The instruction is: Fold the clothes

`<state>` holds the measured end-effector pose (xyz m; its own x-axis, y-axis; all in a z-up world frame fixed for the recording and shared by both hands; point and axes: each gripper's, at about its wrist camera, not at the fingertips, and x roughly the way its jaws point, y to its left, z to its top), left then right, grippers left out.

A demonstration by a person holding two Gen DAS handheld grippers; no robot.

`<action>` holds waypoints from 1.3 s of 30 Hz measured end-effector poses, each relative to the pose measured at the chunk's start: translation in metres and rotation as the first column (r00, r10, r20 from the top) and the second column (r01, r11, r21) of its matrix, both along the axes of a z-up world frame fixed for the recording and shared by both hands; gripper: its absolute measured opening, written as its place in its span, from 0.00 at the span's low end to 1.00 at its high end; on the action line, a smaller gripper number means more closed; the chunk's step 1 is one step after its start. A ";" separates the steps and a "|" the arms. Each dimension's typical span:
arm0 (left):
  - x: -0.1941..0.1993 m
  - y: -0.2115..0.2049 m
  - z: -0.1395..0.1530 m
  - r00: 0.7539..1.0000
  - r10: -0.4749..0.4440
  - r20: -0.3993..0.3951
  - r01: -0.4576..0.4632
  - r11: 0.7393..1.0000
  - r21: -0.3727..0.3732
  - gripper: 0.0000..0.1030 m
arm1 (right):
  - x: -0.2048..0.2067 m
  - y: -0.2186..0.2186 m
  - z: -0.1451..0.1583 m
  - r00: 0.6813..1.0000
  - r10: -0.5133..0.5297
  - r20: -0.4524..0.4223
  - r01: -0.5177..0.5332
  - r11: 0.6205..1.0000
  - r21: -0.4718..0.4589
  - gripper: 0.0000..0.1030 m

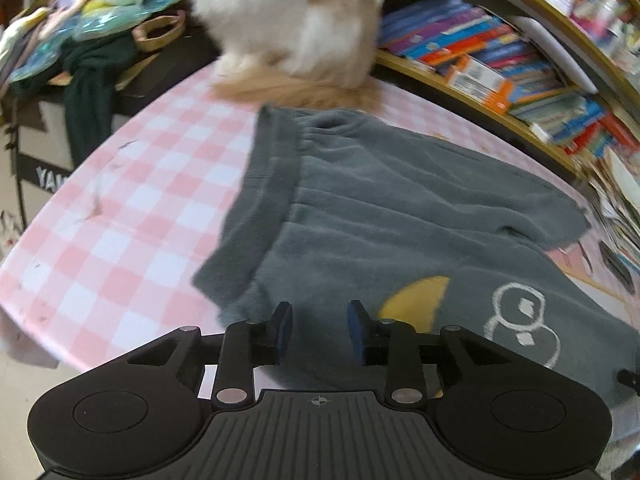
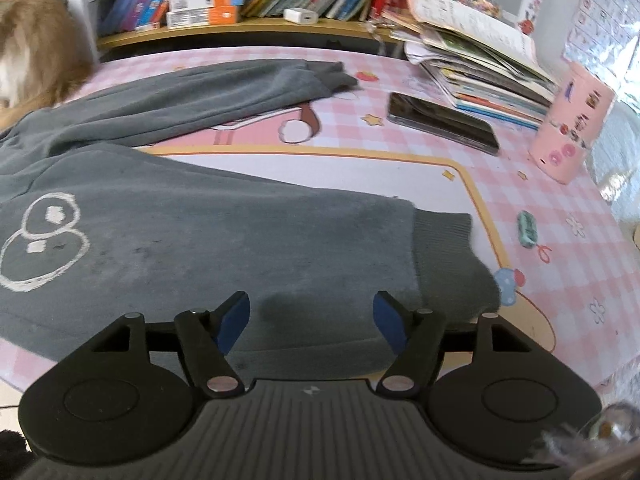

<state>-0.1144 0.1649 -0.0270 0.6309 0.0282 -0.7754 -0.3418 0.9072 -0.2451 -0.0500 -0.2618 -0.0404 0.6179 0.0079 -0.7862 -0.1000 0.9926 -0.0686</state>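
Pink checked tablecloth (image 1: 132,200), bookshelf (image 1: 500,60) behind

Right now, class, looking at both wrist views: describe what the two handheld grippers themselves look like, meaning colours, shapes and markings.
The left gripper and right gripper match: black plastic, a ribbed centre plate flanked by two round discs, silver pivot pins on hinged black linkage arms, and blue pads on the fingers. A small crosshair mark sits on the left gripper's plate. No cables or sleeves are visible.
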 end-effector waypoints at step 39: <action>0.041 -0.027 0.001 0.936 -0.350 0.017 0.349 0.936 0.044 0.76 | 0.006 0.084 0.038 0.979 0.202 -0.005 -0.202 0.979 -0.016 0.87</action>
<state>-0.0738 0.1381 -0.0257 0.6246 -0.1674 -0.7628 0.0045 0.9775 -0.2108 -0.0436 -0.1780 -0.0025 0.6019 0.1189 -0.7896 -0.2984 0.9507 -0.0842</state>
